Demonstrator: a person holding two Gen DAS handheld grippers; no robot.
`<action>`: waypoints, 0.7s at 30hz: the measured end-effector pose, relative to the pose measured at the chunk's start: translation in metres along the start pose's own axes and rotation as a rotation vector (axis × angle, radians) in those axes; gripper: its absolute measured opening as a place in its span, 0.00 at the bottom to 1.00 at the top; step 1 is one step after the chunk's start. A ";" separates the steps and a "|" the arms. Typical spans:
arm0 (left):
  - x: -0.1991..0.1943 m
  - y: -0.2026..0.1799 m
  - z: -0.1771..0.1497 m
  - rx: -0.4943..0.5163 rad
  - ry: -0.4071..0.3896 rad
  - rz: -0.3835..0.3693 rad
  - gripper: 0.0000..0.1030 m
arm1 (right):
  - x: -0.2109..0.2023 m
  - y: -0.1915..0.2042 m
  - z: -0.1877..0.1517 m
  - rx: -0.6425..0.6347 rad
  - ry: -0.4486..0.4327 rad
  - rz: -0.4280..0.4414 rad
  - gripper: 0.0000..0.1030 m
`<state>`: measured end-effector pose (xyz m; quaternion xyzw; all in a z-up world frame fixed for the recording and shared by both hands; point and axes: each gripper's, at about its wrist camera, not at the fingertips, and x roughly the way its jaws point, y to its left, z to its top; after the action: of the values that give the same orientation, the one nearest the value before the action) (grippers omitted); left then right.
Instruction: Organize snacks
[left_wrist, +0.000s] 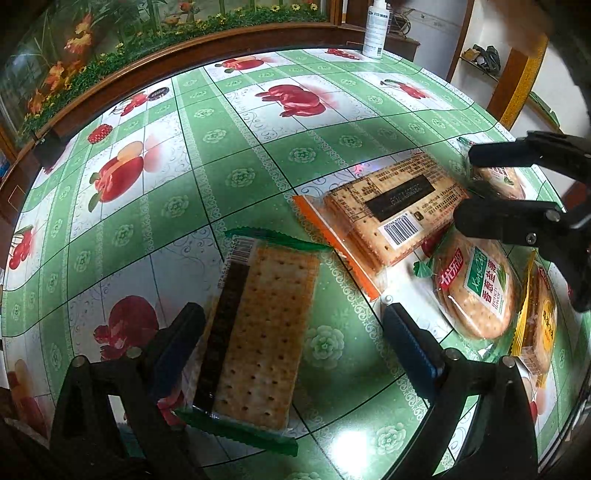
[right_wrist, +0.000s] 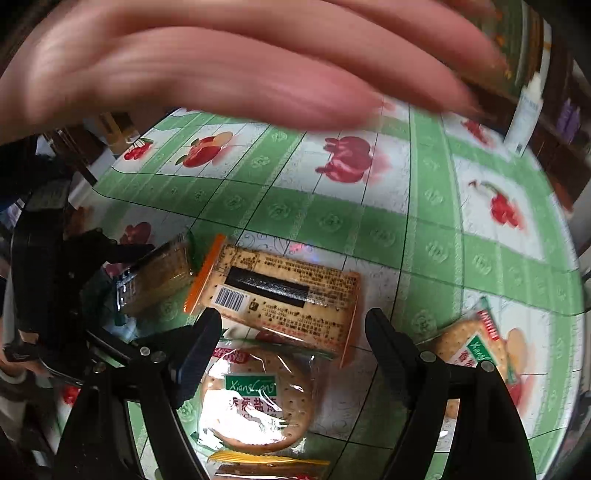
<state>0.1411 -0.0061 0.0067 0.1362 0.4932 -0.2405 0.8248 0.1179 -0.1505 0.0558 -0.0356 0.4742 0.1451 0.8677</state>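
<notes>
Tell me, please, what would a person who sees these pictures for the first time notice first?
A large blurred bare hand fills the top of the right wrist view, above the glossy green tablecloth with red fruit prints. In the left wrist view, the green-edged clear packet of rectangular crackers lies between the fingers of the open left claw. The orange-edged cracker packet lies beyond it, to the right.
</notes>
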 end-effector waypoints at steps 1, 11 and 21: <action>0.000 0.000 0.000 -0.001 0.000 0.000 0.95 | -0.002 0.002 0.001 0.006 -0.010 -0.015 0.78; -0.001 -0.001 -0.001 -0.001 -0.004 -0.003 0.95 | -0.012 0.014 -0.002 -0.007 -0.078 -0.099 0.78; -0.001 -0.001 -0.001 0.001 -0.006 -0.002 0.95 | -0.019 0.019 -0.004 -0.027 -0.090 -0.120 0.78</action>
<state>0.1394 -0.0060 0.0072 0.1353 0.4908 -0.2422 0.8259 0.1000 -0.1370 0.0709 -0.0691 0.4299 0.1007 0.8946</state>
